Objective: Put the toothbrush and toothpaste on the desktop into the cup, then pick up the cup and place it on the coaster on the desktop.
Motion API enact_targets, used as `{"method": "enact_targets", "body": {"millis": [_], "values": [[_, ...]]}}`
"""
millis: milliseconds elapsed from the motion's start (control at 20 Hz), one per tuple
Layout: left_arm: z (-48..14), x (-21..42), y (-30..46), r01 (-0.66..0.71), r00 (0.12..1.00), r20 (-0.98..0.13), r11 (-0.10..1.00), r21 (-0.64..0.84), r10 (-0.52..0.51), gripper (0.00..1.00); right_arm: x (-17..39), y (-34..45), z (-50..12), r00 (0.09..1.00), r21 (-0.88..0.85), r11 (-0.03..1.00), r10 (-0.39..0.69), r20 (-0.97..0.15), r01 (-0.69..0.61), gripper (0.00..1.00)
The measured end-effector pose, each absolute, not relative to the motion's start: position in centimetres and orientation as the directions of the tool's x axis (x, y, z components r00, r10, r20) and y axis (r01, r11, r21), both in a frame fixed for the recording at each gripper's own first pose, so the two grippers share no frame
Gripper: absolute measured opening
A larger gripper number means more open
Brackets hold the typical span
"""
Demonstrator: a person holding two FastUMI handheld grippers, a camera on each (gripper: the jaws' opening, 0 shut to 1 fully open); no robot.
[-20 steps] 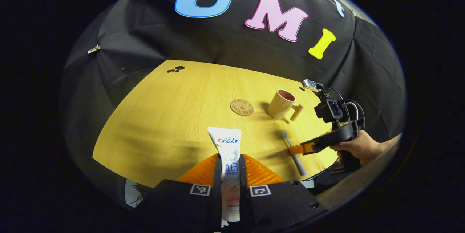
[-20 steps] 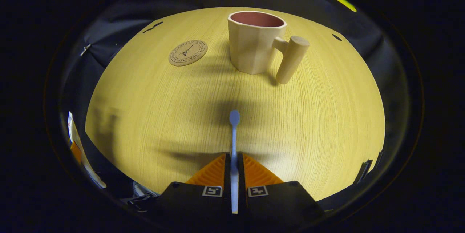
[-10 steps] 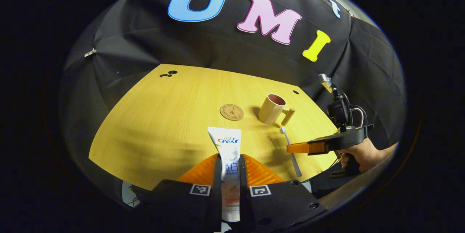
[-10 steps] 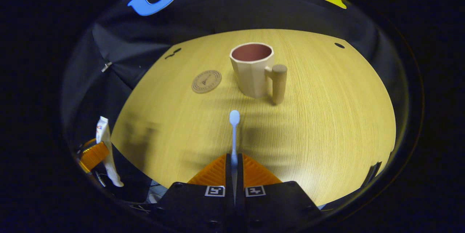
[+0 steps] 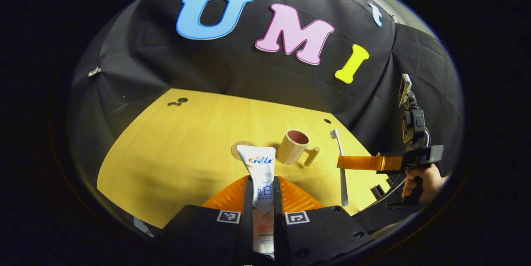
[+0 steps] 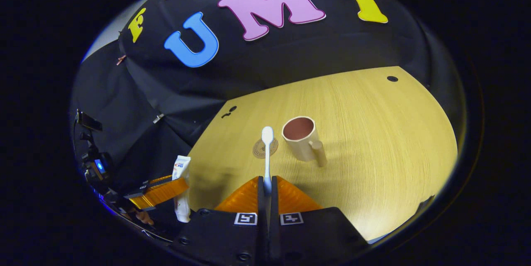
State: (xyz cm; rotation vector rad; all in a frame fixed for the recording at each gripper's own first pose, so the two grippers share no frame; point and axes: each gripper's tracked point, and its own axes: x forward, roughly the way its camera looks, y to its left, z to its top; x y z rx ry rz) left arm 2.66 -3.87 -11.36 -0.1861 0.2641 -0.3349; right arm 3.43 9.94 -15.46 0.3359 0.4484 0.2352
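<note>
Partly hidden at 11 o'clock behind the clamped white toothpaste tube [image 5: 261,166], the round cork coaster [image 5: 238,148]; right tongs [image 6: 267,187] pinch the pale-blue toothbrush [image 6: 267,150], left tongs [image 5: 262,193] grip the tube.

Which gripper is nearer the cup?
Probably right, though not by much. The right gripper, holding the toothbrush, is raised near the cup; the left gripper, holding the toothpaste, looks slightly farther.

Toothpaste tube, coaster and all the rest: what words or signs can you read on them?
Toothpaste tube, held in the left tool: a printed label with a logo and characters; I do not read labels out.
Coaster: letters ringing a tower drawing, too small to read.
Square markers on the left tool: coded patterns, no words.
Cup, toothbrush: no writing seen.
</note>
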Motion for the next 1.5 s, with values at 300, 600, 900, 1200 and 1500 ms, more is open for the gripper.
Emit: {"method": "enact_targets", "body": {"millis": [300,600,900,1200,1500], "values": [[-4.7,6.6,-9.0,0.38,0.91,-0.085,0.898,-0.223,-0.406,0.24,5.4,7.3,-11.5,0.904,0.425,0.886,0.324,-0.278,-0.186,0.05],[-0.4,11.9,-13.6,0.435,0.897,0.028,0.872,-0.223,-0.44,0.24,7.6,4.5,-11.1,0.915,0.472,0.859,0.335,-0.224,-0.199,0.05],[2.2,17.0,-16.0,0.454,0.891,0.149,0.861,-0.229,-0.43,0.24,10.2,3.0,-11.8,0.914,0.48,0.843,0.365,-0.179,-0.242,0.05],[1.9,20.6,-16.9,0.456,0.883,0.243,0.854,-0.251,-0.4,0.24,12.0,2.5,-12.9,0.914,0.521,0.811,0.384,-0.134,-0.265,0.05],[0.3,23.7,-18.7,0.438,0.879,0.313,0.867,-0.237,-0.358,0.24,12.9,1.0,-15.9,0.915,0.538,0.803,0.381,-0.13,-0.258,0.05]]}}
